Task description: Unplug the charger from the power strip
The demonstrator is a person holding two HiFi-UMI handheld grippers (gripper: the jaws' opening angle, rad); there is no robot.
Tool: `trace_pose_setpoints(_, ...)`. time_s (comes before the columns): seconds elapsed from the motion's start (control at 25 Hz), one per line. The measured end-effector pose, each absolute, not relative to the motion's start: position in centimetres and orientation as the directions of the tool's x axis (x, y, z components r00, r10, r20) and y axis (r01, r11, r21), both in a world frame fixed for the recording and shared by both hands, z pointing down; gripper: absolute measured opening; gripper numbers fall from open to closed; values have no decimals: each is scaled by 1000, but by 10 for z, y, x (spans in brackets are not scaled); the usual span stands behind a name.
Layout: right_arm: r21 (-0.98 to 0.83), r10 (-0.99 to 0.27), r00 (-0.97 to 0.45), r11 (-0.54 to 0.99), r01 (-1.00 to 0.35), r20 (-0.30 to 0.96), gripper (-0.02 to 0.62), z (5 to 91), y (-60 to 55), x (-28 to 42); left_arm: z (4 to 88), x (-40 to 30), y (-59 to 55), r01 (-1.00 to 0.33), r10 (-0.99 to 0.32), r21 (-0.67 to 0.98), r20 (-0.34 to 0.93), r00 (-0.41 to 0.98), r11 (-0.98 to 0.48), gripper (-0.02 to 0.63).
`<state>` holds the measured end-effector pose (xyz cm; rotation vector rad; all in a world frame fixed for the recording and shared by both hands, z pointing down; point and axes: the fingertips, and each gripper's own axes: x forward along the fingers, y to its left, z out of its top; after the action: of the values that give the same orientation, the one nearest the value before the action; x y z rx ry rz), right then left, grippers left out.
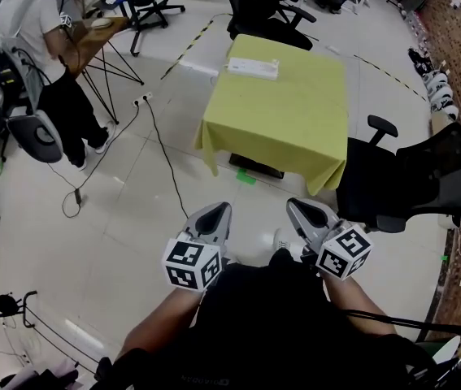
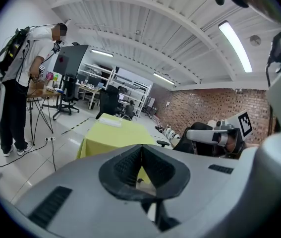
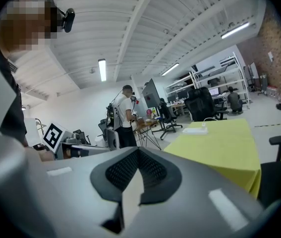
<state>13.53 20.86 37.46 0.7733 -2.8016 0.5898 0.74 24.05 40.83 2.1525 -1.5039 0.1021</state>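
1. Power strip [image 1: 253, 67]: white, flat at the far edge of the yellow-clothed surface [image 1: 287, 128], well apart from both tongs. In the right gripper view a small white stub stands on one end of it, likely the charger [image 3: 203, 125], but too small to be sure.
2. Left tongs [image 1: 218, 210] & right tongs [image 1: 297, 206] hang close to the person's body, over bare floor short of the surface's near edge. Both pairs are pressed together w/ nothing between the pads.
3. Step in hand, by judgement: the approach. The unplugging itself is not yet begun.
4. To do it well:
   - Come round to the strip's side rather than reach across the cloth.
   - Spread the tongs only when near.
   - One pair pins the strip down; the other pinches the charger's body, not its cable.
   - Pull straight out along the prongs, else the light strip may lift w/ it or drag the cloth.
5. Around, in the head view:
   - A black office chair [image 1: 409, 177] sits just beside the surface's near right corner, crowding that route.
   - A white socket block [image 1: 142, 99] w/ trailing cable lies on the floor to the left, a likely trip risk.
   - Another person [image 1: 43, 47] stands at a desk far left.
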Motion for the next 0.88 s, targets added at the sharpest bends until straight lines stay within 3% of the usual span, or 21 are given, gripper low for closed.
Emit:
trace_pose_setpoints(0.4, -344, -364, -884, 822, -453, 293, 2, 392, 181, 93, 419, -40, 226, -917, -890, 372, 356, 285, -145, 8)
trace_pose_setpoints(0.88, -365, -231, -952, 884, -292, 202, 2, 378, 80, 17, 396, -107, 157, -959, -914, 284, 385, 124, -11, 8)
